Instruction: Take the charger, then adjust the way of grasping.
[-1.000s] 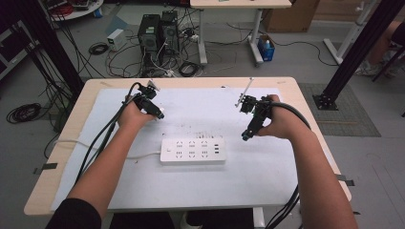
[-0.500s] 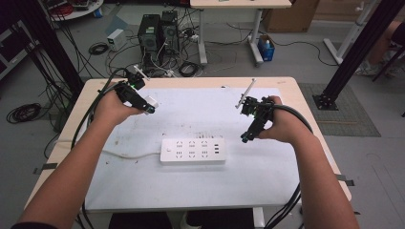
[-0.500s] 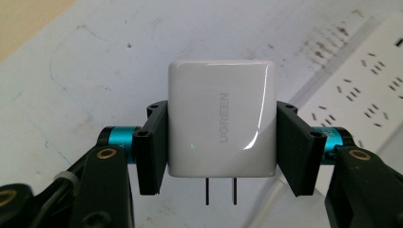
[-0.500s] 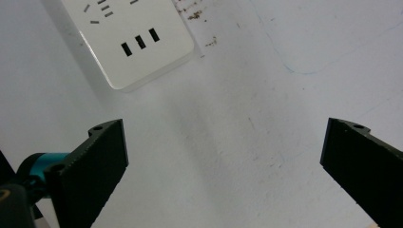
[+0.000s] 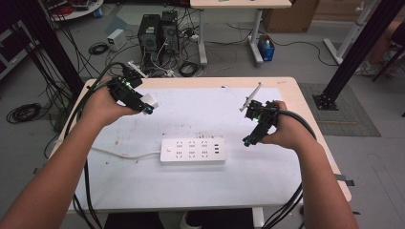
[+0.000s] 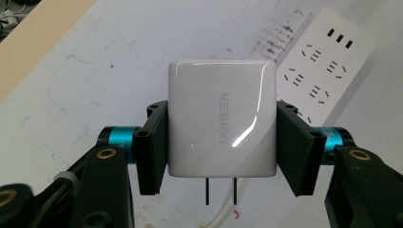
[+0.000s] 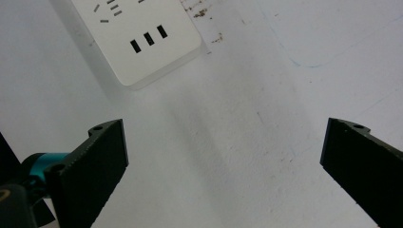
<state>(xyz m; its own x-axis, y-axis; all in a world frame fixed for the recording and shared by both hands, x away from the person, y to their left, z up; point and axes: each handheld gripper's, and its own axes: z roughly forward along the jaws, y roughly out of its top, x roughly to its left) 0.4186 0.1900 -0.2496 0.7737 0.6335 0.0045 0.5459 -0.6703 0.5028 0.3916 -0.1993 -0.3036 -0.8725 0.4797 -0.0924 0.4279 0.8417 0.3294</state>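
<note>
A white UGREEN charger (image 6: pixel 222 124) with two metal prongs is clamped between the black jaws of my left gripper (image 6: pixel 222 152). In the high view that left gripper (image 5: pixel 143 106) hangs over the table's far left with the charger (image 5: pixel 152 101) in it. A white power strip (image 5: pixel 192 150) lies flat in the middle of the white mat, its cord running off to the left; it also shows as the power strip (image 6: pixel 324 61) and the power strip (image 7: pixel 138 33) in the gripper views. My right gripper (image 5: pixel 248 140) hovers just right of the strip, jaws wide open and empty (image 7: pixel 223 166).
The white mat (image 5: pixel 239 181) covers most of the wooden table (image 5: pixel 305 100). Black cables trail from both grippers over the near edge. On the floor beyond the table stand computer towers (image 5: pixel 155 33) among loose cables, and a second desk stands farther back.
My left gripper has moved left and toward the far edge of the table, carrying the charger away from the power strip. The right gripper has stayed almost still.
</note>
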